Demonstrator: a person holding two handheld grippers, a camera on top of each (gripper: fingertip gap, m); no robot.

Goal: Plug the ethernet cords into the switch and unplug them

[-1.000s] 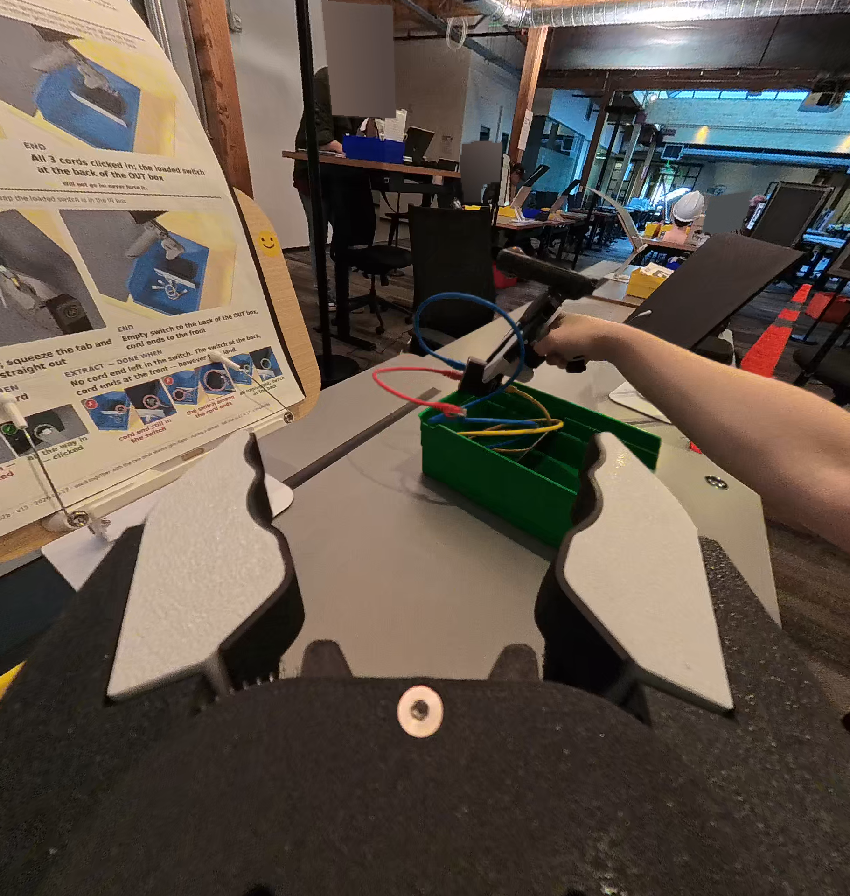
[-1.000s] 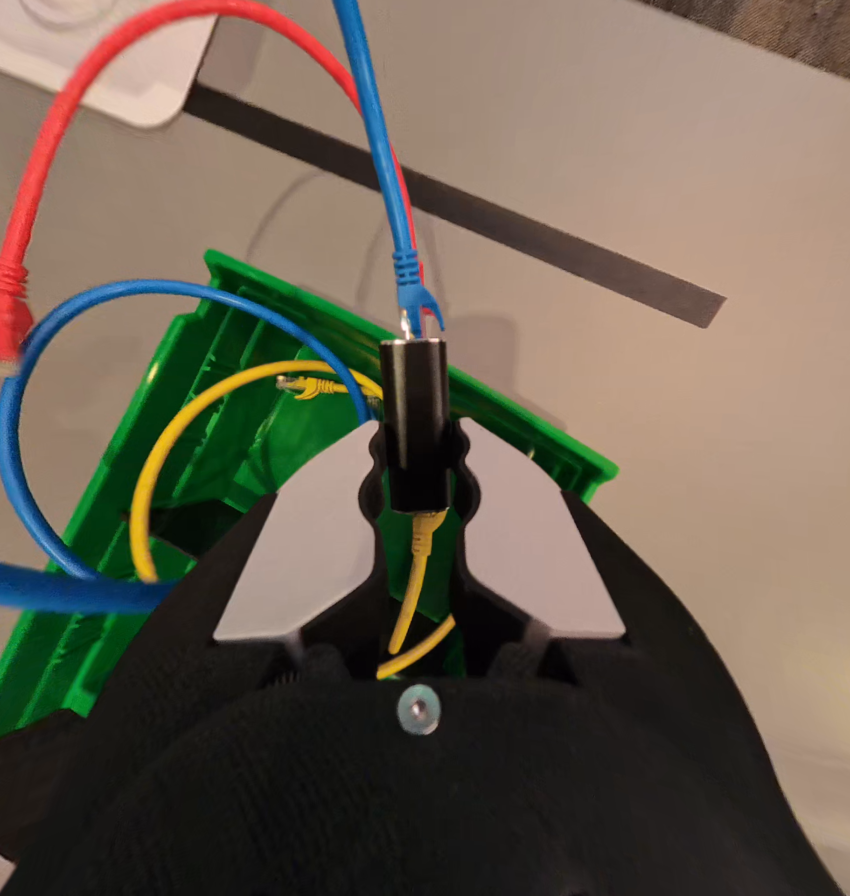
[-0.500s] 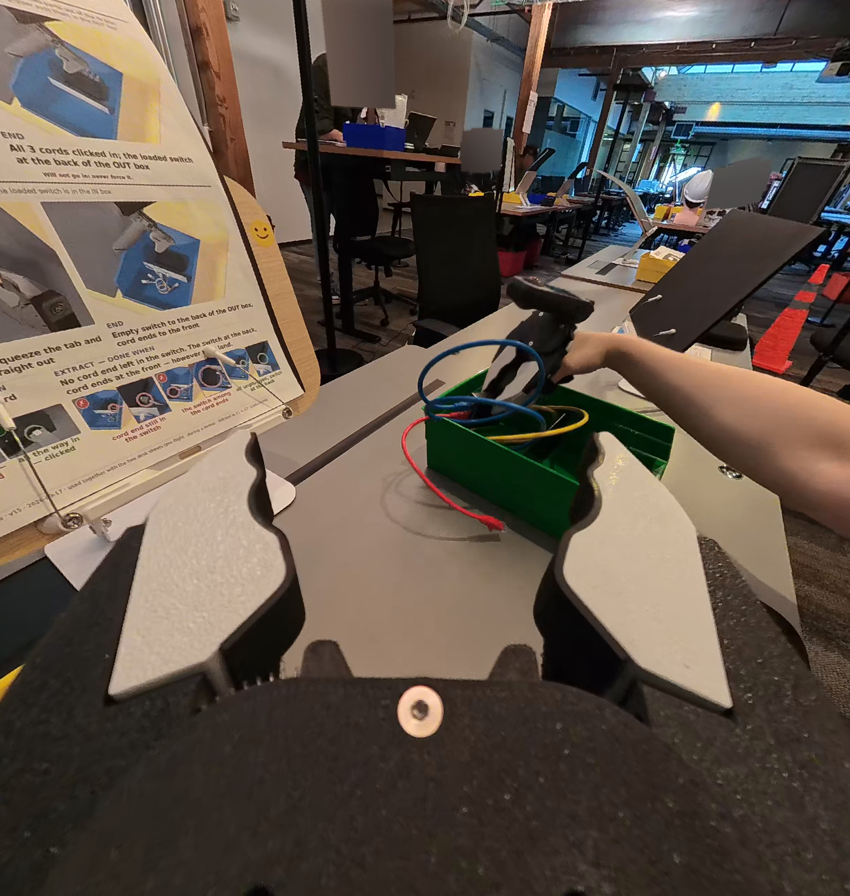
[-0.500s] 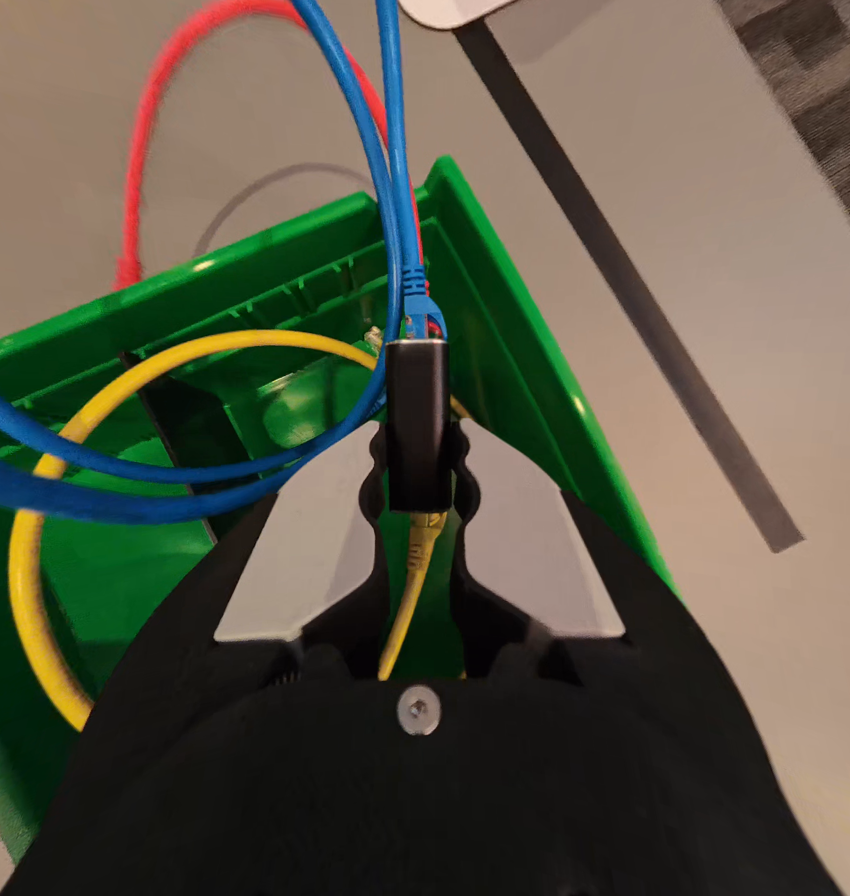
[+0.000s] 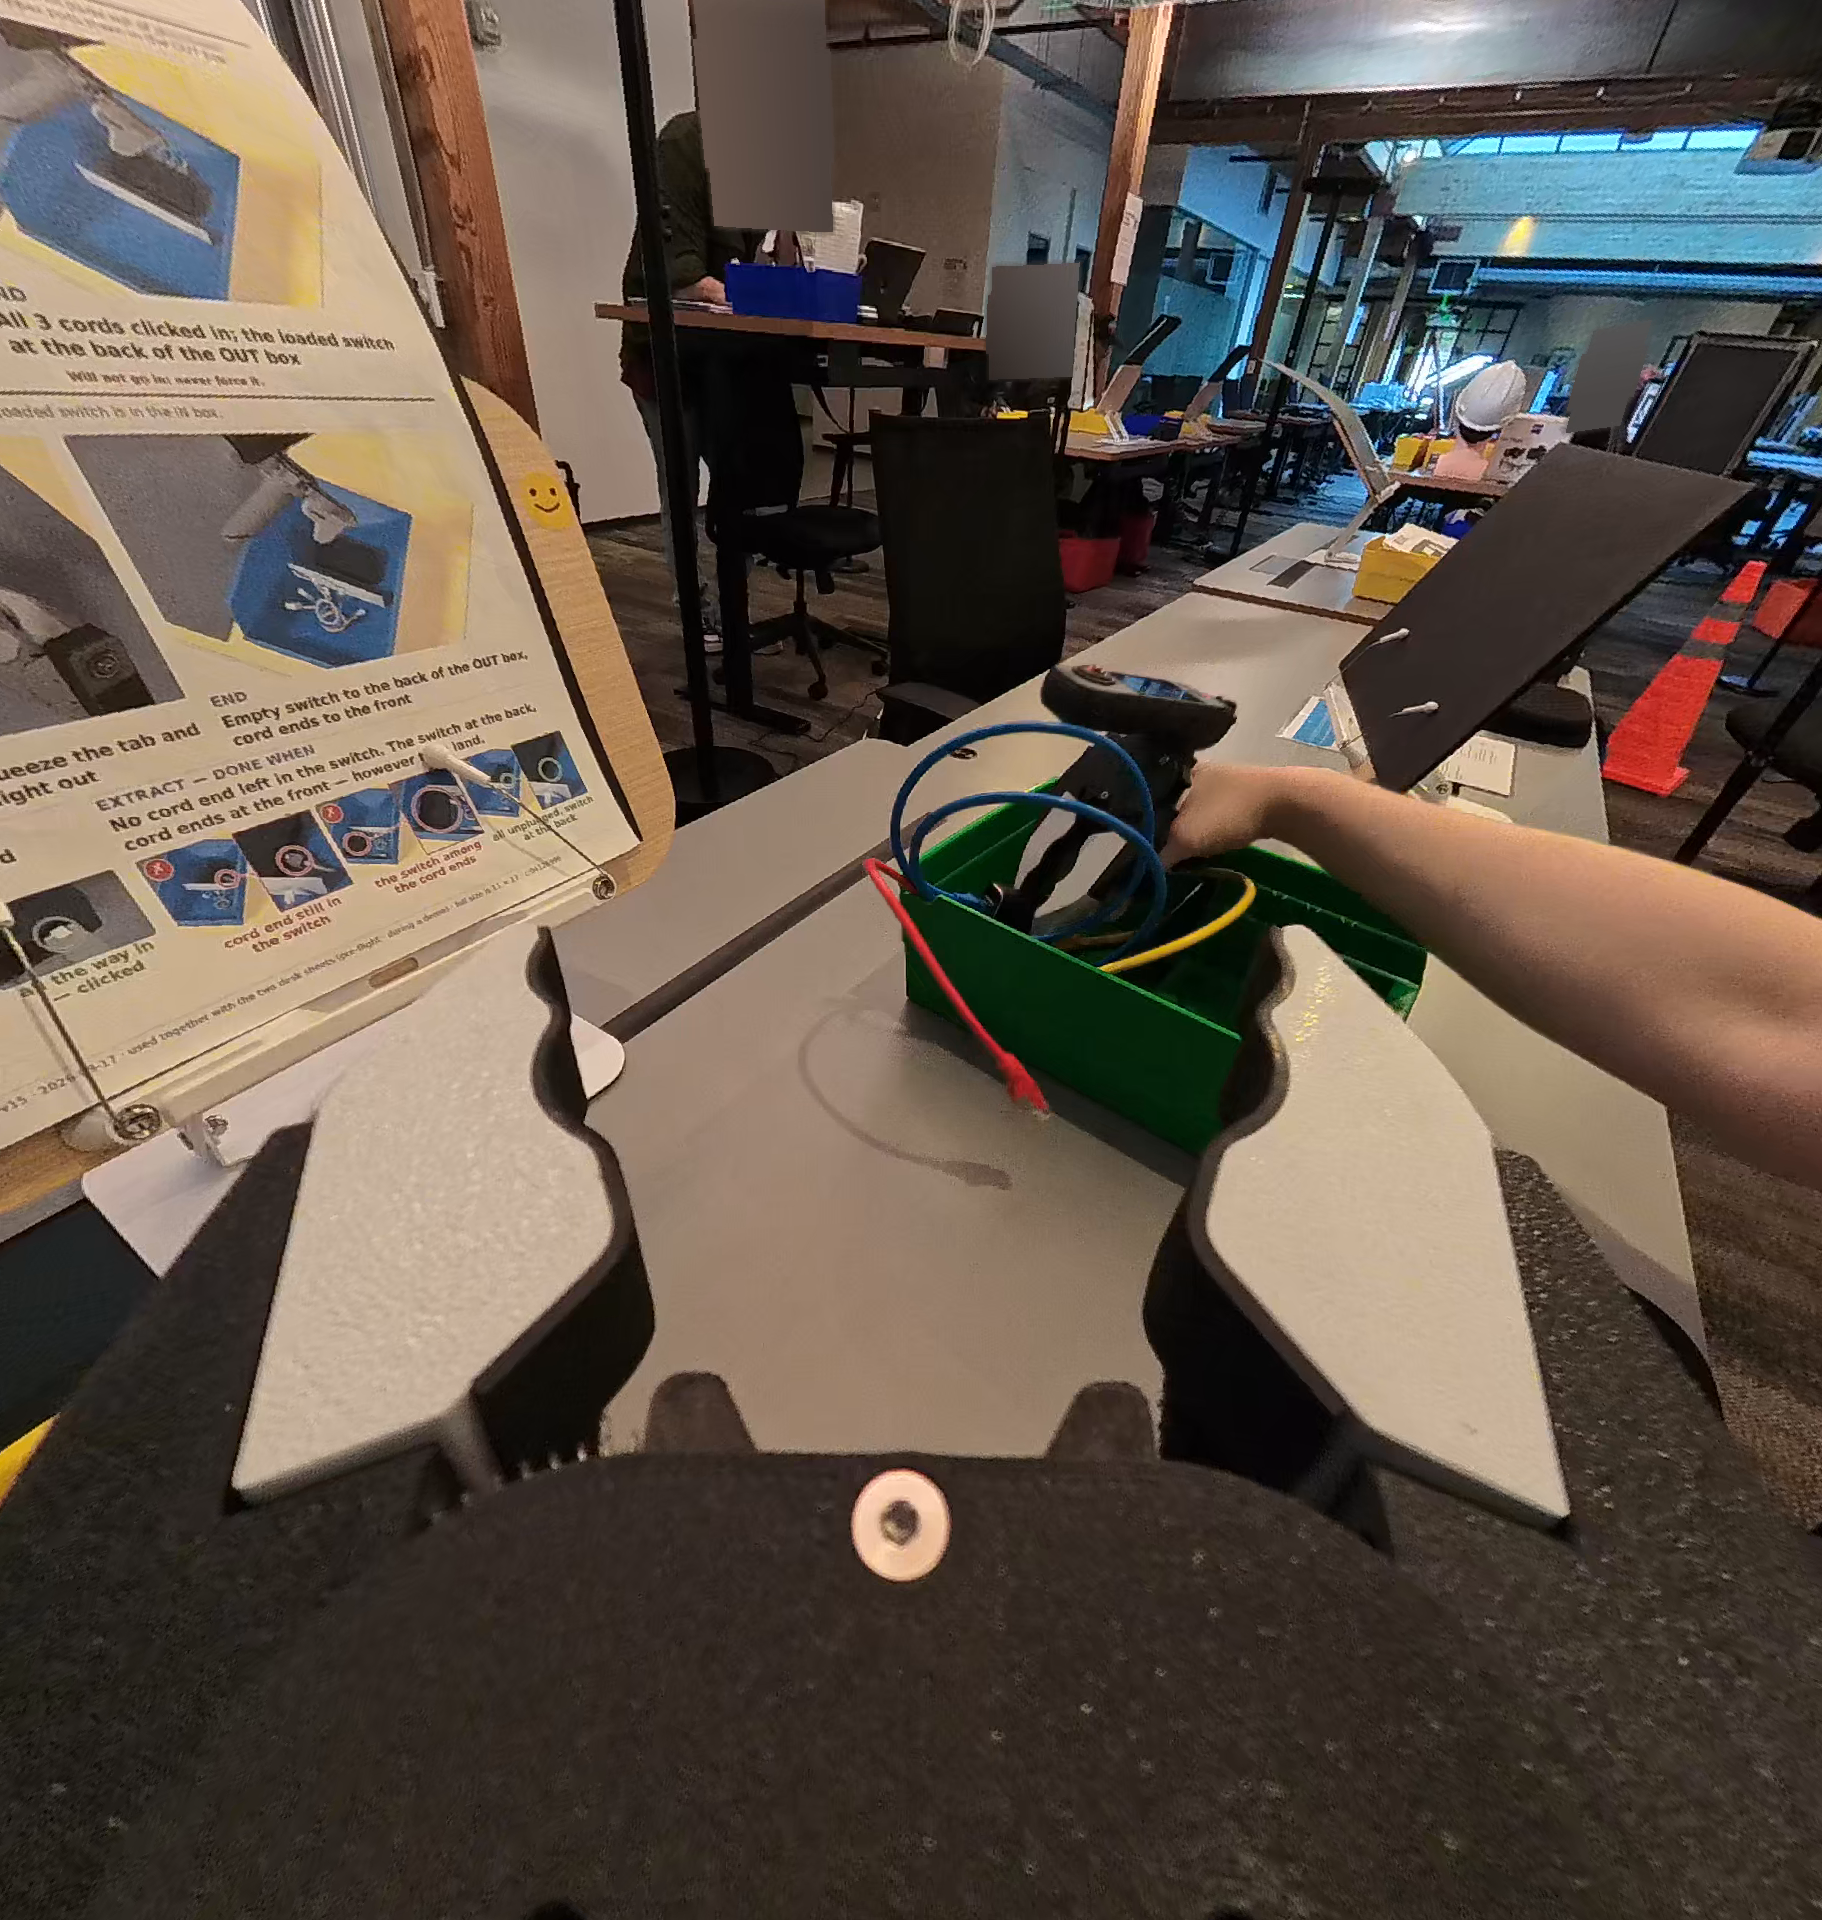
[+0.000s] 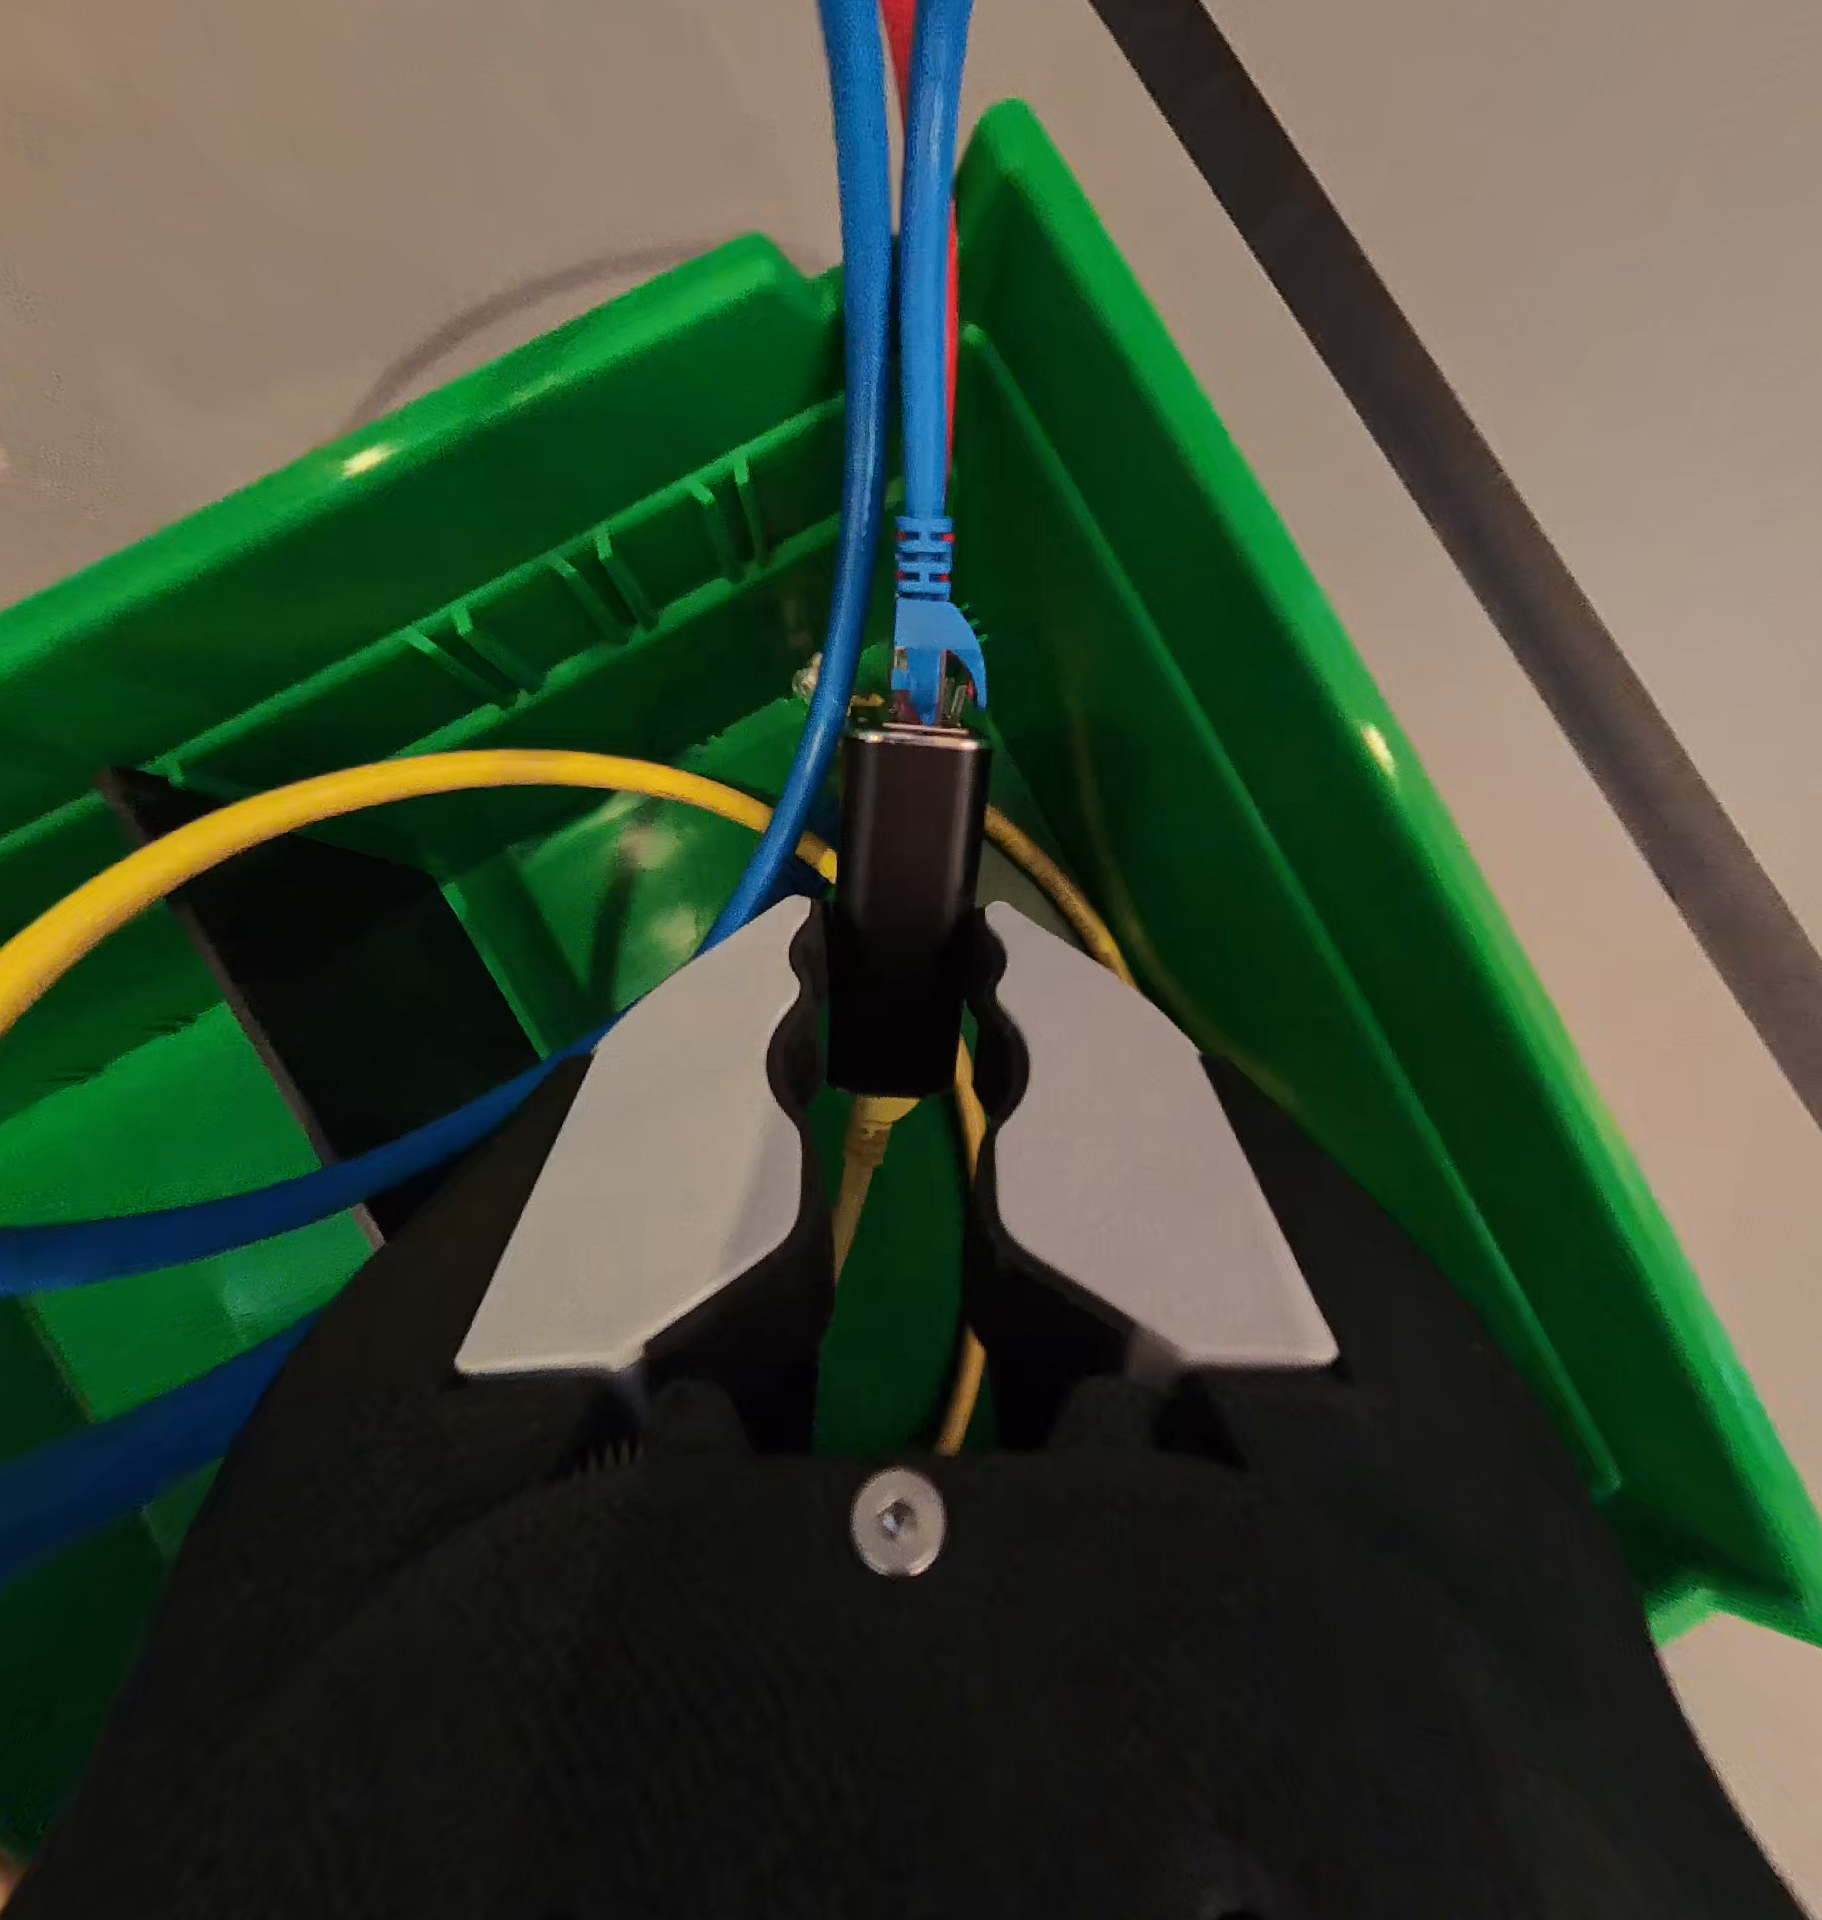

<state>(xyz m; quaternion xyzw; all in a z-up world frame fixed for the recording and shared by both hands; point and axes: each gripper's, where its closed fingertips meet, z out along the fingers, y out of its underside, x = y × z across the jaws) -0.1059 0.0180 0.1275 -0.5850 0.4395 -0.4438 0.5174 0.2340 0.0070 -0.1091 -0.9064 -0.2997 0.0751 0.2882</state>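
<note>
Grey table (image 5: pixel 886 1247) scene: right hand-held gripper (image 6: pixel 909 935) clamps the small, rigid black switch (image 6: pixel 912 883) by its flat sides, cords floppy; left hand-held gripper (image 5: pixel 907 1039) gapes empty.

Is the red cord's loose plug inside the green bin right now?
No. In the left wrist view the red cord drapes over the green bin wall and its plug lies outside on the grey table.

Left wrist view faces the green bin (image 5: pixel 1073 1023) from afar; right peers straight into it (image 6: pixel 1250 831).
</note>
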